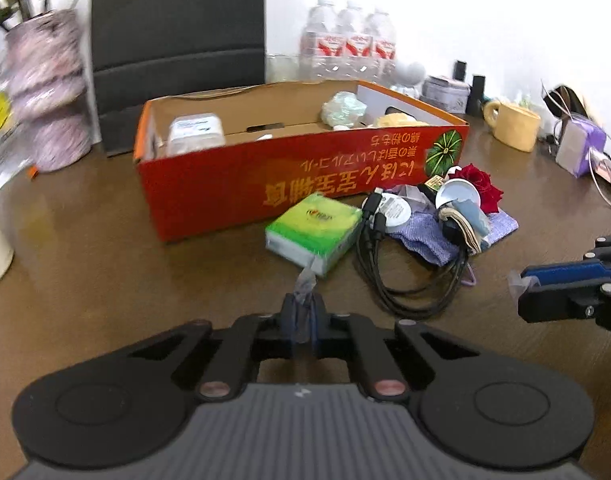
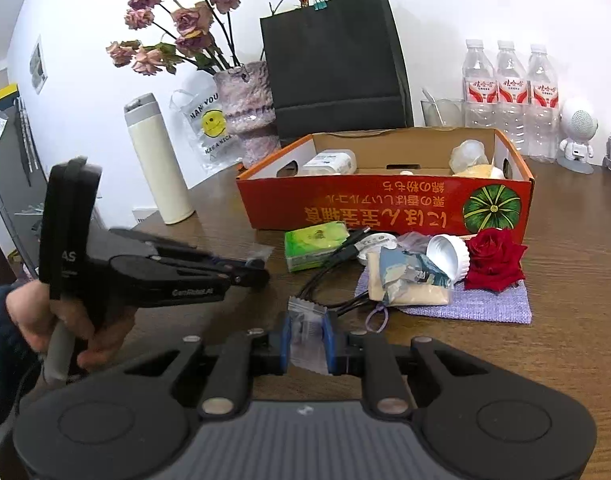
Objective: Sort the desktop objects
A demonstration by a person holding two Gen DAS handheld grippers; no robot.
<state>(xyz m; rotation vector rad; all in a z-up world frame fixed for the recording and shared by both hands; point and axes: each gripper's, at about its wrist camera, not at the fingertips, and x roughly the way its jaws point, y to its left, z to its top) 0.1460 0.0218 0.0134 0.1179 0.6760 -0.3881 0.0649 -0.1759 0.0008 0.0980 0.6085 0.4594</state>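
An open orange cardboard box [image 1: 241,184] [image 2: 345,204] stands on the brown table and holds a white container [image 1: 195,132], a pale green wad [image 1: 343,108] and other small items. In front of it lie a green tissue pack [image 1: 313,232] [image 2: 313,242], black cables [image 1: 409,276], a red rose [image 2: 493,258], a white lid [image 2: 449,256] and a purple cloth [image 2: 477,304]. My left gripper [image 1: 304,312] [image 2: 253,270] is shut on a small clear plastic packet [image 1: 305,282]. My right gripper [image 2: 308,340] [image 1: 521,284] is shut on a clear plastic packet [image 2: 307,332].
A black paper bag [image 2: 337,64], a vase of dried flowers [image 2: 249,100], a white thermos [image 2: 157,160], three water bottles [image 2: 509,92], a yellow mug [image 1: 513,124] and a small white figure [image 2: 577,136] stand behind and beside the box.
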